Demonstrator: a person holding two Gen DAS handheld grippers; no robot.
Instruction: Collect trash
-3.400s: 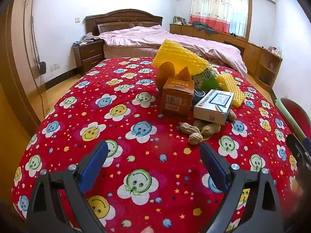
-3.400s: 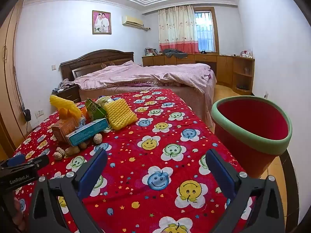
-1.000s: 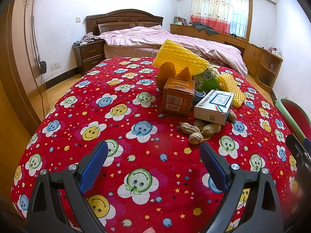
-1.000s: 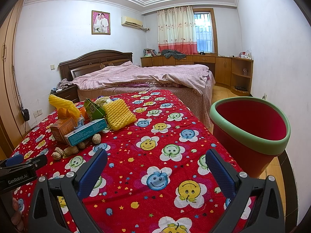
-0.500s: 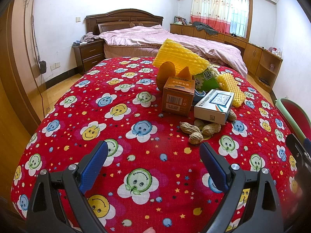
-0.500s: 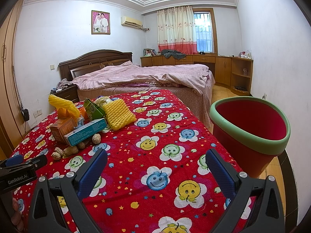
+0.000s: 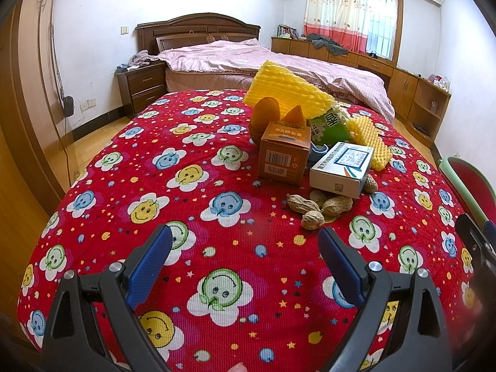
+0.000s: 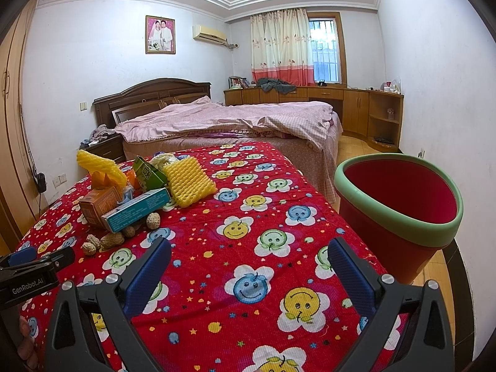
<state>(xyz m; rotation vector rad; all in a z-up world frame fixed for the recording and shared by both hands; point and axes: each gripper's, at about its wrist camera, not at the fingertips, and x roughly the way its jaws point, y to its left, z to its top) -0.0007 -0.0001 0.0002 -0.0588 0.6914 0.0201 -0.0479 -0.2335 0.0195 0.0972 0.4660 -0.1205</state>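
Both grippers, left (image 7: 245, 248) and right (image 8: 249, 259), hover spread and empty; trash pile (image 7: 313, 142) at one o'clock.

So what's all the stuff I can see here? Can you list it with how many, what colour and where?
orange box: 1, orange, middle of the pile
white box: 1, white and teal, right of the orange box
green carton: 1, green, behind the boxes
foam nets: 2, yellow, back of the pile
peanuts: several, tan, in front of the boxes
bin: 1, red with a green rim, beside the table
tablecloth: 1, red with smiley flowers
left gripper: open, empty
right gripper: open, empty
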